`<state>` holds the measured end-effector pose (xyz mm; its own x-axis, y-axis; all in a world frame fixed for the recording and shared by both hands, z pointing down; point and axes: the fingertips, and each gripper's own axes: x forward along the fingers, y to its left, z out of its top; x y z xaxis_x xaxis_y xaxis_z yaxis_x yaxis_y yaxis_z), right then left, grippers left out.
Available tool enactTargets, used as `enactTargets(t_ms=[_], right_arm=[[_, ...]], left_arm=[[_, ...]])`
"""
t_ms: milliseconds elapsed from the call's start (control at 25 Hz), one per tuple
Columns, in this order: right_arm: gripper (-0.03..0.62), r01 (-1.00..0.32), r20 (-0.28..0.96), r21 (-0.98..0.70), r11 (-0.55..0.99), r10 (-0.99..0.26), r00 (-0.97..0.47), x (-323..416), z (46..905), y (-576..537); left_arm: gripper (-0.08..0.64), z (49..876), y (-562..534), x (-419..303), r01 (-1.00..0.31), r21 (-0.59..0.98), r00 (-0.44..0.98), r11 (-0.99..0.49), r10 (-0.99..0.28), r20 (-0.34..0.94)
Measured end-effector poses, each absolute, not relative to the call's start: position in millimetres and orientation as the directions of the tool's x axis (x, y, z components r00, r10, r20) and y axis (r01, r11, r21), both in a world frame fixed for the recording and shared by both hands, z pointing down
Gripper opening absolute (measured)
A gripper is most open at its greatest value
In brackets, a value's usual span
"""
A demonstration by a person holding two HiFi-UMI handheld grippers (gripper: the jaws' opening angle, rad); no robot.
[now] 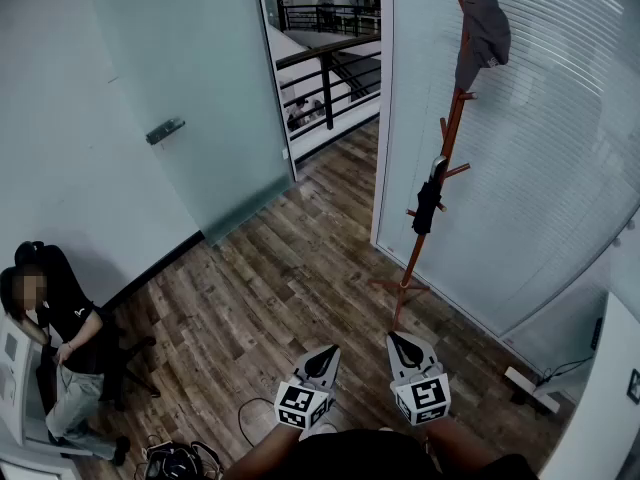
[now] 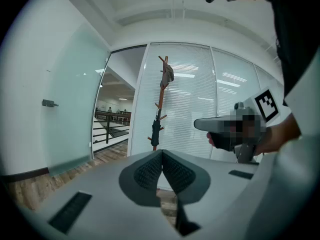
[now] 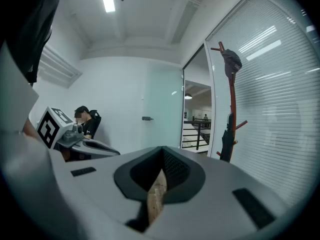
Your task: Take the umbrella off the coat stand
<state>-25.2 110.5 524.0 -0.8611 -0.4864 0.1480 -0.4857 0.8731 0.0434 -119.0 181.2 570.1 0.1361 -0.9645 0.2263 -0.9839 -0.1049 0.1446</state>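
Note:
A folded black umbrella (image 1: 428, 204) hangs from a peg halfway up the orange-brown coat stand (image 1: 448, 133), which stands in front of the blind-covered glass wall. A grey garment (image 1: 484, 30) hangs near the stand's top. My left gripper (image 1: 326, 356) and right gripper (image 1: 400, 345) sit side by side low in the head view, well short of the stand, both shut and empty. The left gripper view has the umbrella (image 2: 156, 131) far ahead past the shut left gripper (image 2: 162, 155). In the right gripper view the umbrella (image 3: 228, 142) is to the right of the shut right gripper (image 3: 162, 153).
A frosted glass door (image 1: 190, 98) stands beside an open doorway with a black railing (image 1: 330, 73) behind it. A person (image 1: 60, 343) sits in a chair at the left wall. Cables (image 1: 175, 458) lie on the wood floor (image 1: 270, 288), and a power strip (image 1: 530, 388) lies at the right.

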Motion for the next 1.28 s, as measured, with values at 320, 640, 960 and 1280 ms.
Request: enactTargets(t_ms=[320, 640, 960, 1280], right_arm=[[0.003, -0.511, 0.135, -0.019, 0.86, -0.504, -0.853, -16, 519, 108], [0.003, -0.524, 0.092, 0.083, 0.848, -0.53, -0.843, -27, 501, 117], [0.005, -0.582, 0.058, 0.039, 0.812, -0.583, -0.81, -35, 499, 129], [0.006, -0.653, 0.068, -0.018, 0.757, -0.65, -0.757, -26, 506, 132]], left_arm=[[0.014, 566, 180, -112, -0.984, 0.135, 0.141, -0.115, -0.969, 0.201], [0.014, 565, 185, -117, -0.982, 0.135, 0.159, -0.135, -0.969, 0.191], [0.014, 562, 201, -136, -0.98, 0.132, 0.173, -0.151, -0.969, 0.176], [0.014, 571, 213, -143, -0.972, 0.125, 0.223, -0.201, -0.955, 0.196]])
